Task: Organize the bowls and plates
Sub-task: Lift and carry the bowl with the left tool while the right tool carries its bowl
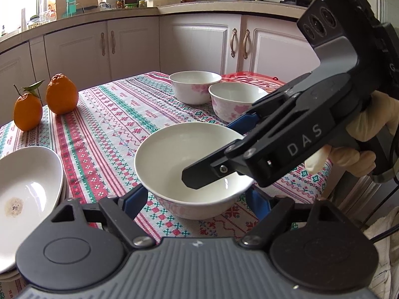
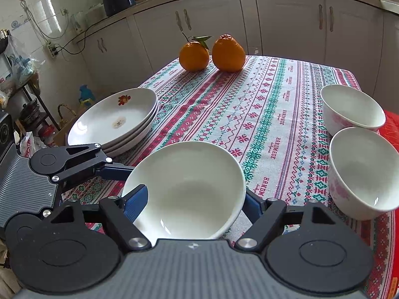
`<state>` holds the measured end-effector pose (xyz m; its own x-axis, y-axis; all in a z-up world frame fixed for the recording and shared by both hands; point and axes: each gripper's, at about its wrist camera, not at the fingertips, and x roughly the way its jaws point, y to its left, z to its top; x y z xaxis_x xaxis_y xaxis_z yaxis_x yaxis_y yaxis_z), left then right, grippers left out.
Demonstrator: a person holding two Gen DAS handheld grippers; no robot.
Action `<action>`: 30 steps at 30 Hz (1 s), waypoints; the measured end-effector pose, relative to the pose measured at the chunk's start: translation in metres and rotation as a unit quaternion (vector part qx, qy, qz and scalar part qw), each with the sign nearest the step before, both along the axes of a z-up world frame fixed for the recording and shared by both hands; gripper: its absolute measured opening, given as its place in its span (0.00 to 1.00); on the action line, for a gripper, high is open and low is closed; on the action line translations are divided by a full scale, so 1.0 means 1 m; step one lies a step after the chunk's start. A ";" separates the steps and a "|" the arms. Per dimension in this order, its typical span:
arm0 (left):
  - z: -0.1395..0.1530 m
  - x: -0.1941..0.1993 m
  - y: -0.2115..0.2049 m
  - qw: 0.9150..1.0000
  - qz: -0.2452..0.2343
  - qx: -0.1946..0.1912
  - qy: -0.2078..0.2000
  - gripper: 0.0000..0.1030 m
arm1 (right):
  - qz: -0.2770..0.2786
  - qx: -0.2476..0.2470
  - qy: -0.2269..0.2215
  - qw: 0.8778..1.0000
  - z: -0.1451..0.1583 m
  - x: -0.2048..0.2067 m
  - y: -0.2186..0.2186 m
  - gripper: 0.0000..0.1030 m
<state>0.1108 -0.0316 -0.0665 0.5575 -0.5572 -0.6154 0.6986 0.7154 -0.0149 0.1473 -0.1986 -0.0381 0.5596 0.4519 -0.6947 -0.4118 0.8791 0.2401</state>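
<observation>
Centrally, white bowl (image 1: 189, 164) on tablecloth (image 1: 112, 124), both grippers' fingers (image 2: 136, 205) clamping its sides.

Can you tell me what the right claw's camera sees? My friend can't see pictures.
A white bowl sits between the right claw's blue fingers on a patterned tablecloth. Stacked plates lie left, two bowls right, two oranges behind.
</observation>
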 end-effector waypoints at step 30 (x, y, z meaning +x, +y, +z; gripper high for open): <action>0.036 -0.026 -0.009 1.000 -0.001 0.005 -0.028 0.92 | -0.079 -0.009 -0.052 0.995 0.020 -0.027 -0.038 1.00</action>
